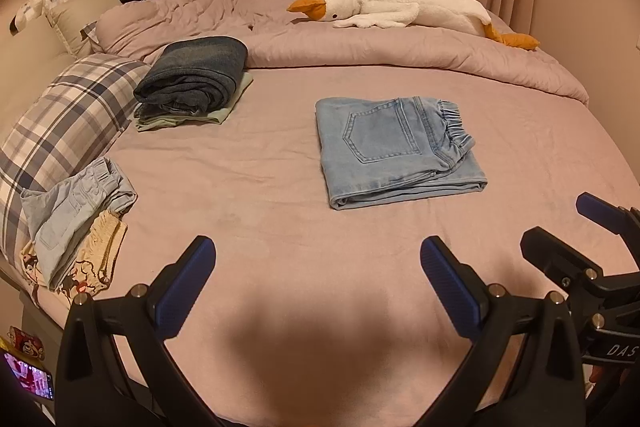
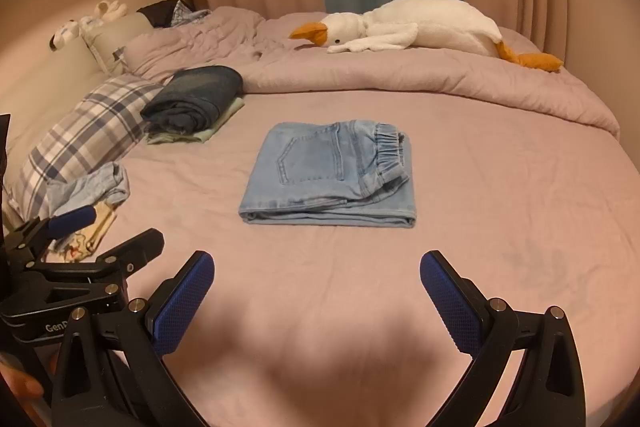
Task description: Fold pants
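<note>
Light blue denim pants lie folded into a flat rectangle on the pink bed sheet, back pocket up, elastic waistband to the right. They also show in the right wrist view. My left gripper is open and empty, hovering near the bed's front edge, short of the pants. My right gripper is open and empty, also short of the pants. The right gripper shows at the left wrist view's right edge, and the left gripper at the right wrist view's left edge.
A stack of folded dark jeans over pale green cloth sits at back left. A plaid pillow and a heap of light clothes lie on the left. A rumpled duvet with a plush goose crosses the back.
</note>
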Tool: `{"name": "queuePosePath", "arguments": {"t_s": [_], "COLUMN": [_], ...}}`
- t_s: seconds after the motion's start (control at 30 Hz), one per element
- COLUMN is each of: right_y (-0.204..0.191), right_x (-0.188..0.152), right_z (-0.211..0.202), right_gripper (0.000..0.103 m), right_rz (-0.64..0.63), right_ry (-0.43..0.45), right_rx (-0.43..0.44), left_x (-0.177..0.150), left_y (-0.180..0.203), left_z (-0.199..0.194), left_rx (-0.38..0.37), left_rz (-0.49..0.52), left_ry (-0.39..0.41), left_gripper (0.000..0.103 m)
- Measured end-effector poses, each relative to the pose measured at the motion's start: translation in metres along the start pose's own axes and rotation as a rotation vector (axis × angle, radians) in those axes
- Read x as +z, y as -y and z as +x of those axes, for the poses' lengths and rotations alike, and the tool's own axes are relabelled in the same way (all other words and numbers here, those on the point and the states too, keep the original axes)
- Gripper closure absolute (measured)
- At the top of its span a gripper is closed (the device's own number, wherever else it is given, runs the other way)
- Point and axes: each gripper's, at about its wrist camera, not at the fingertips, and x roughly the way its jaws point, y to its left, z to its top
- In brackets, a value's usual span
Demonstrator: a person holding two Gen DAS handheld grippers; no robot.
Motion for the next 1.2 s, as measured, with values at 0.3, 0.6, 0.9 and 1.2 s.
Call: {"name": "queuePosePath", "arguments": {"t_s": [0.3, 0.6, 0.9, 1.2], "right_y": [-0.0005, -0.0004, -0.0021, -0.0022], "right_x": [0.0005, 0.0001, 0.0007, 0.0001], "right_z": [0.0008, 0.0026, 0.0031, 0.0041], "right_gripper": [0.001, 0.001, 0.001, 0.001], "right_rz": [-0.003, -0.005, -0.005, -0.006], "right_ry": [-0.003, -0.006, -0.004, -0.009], "right_rx": [-0.002, -0.003, -0.005, -0.005], "left_x": [-0.0007, -0.0014, -0.0007, -0.0022], "left_y": [0.0011, 0.0025, 0.0013, 0.0008], "left_z": [0.0024, 0.0047, 0.0074, 0.0098], "left_rx": [-0.001, -0.003, -0.004, -0.010], "left_rz": [0.006, 0.007, 0.008, 0.005], "left_ry": [-0.003, -0.006, -0.010, -0.020], "left_gripper": [0.000, 0.000, 0.000, 0.001]}}
